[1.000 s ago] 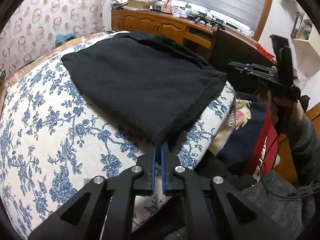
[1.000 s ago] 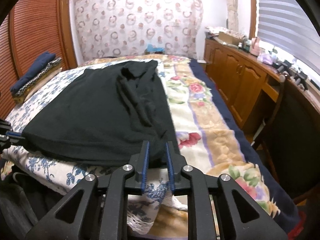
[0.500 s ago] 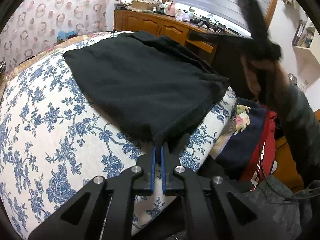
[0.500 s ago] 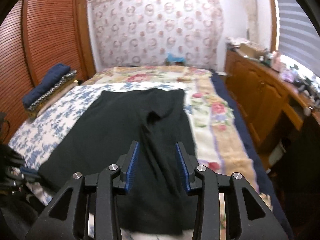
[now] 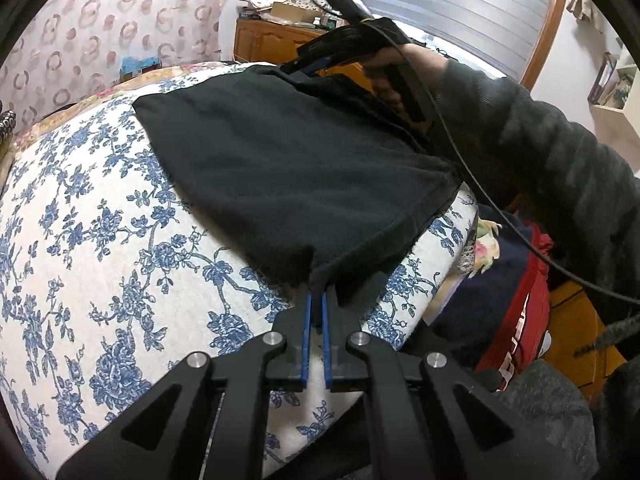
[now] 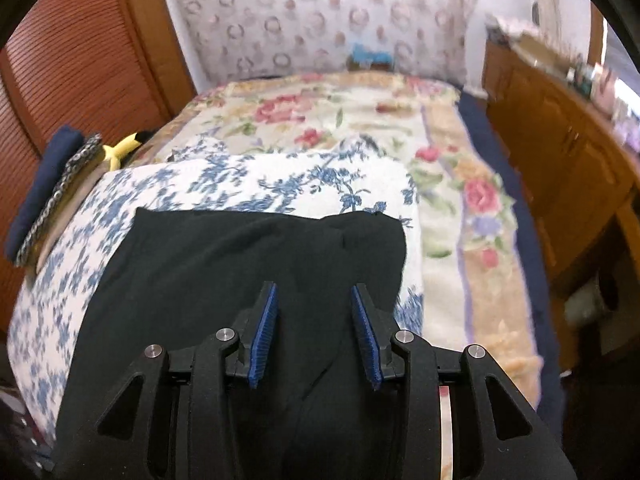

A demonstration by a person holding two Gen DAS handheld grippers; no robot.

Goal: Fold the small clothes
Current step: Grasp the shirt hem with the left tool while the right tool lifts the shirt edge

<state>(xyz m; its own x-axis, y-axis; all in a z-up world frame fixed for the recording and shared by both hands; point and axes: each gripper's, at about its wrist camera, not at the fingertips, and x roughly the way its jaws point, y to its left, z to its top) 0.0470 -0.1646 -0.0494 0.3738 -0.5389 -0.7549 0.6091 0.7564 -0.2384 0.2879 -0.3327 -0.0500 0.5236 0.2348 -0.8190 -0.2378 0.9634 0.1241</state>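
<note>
one black garment (image 5: pixel 296 168), two hand-held grippers: left (image 5: pixel 317 308), right (image 6: pixel 316 320).

Right gripper (image 5: pixel 304 67) in left wrist view: fingertips hidden where they meet the far edge of the garment (image 5: pixel 296 168); whether they touch it, can't tell. Sleeve (image 5: pixel 560 184) covers the garment's right side. In right wrist view, garment's near end lost behind the gripper body and frame bottom. Dresser (image 6: pixel 568 120) clutter blurred, unreadable. Navy stack (image 6: pixel 48 184) cut by the lens rim.
</note>
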